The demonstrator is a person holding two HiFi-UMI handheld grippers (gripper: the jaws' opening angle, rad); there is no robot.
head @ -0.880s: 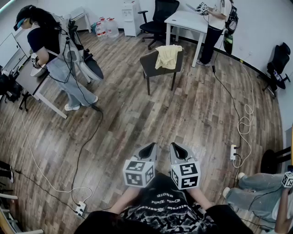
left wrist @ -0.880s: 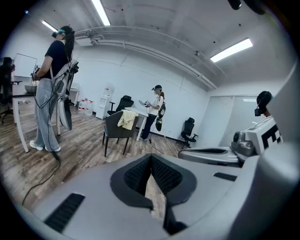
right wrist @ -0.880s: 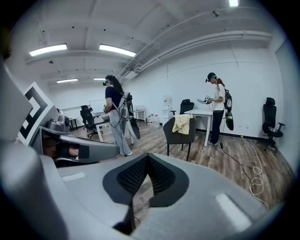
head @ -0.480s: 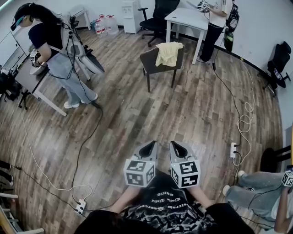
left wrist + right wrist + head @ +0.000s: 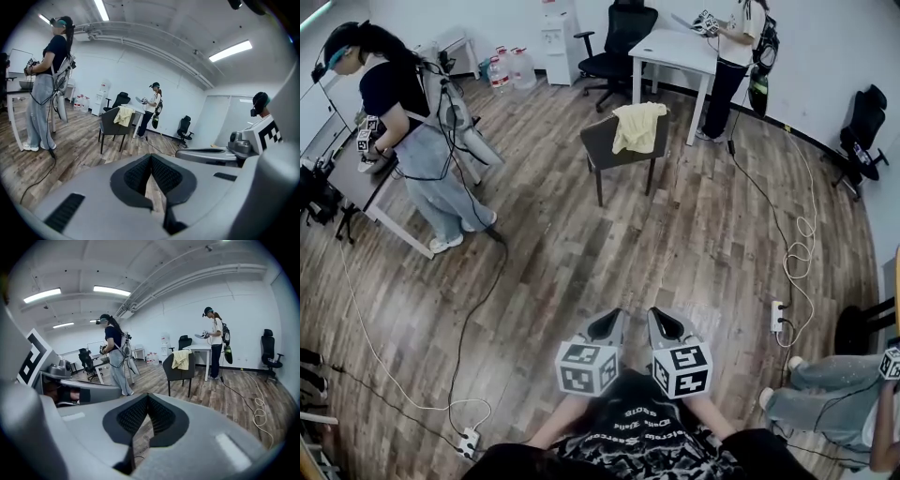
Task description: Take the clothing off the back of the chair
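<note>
With left claw and right claw closed and empty, the pale yellow cloth garment on the dark grey chair, upper centre, looks light and limp, best pinched at its top fold.

my left gripper just left of my right gripper, side by side | chair well ahead of my fingertips | clothing on chair's back | table behind chair, farther off | person far ahead-left | power strip on floor, right of my right gripper
</note>
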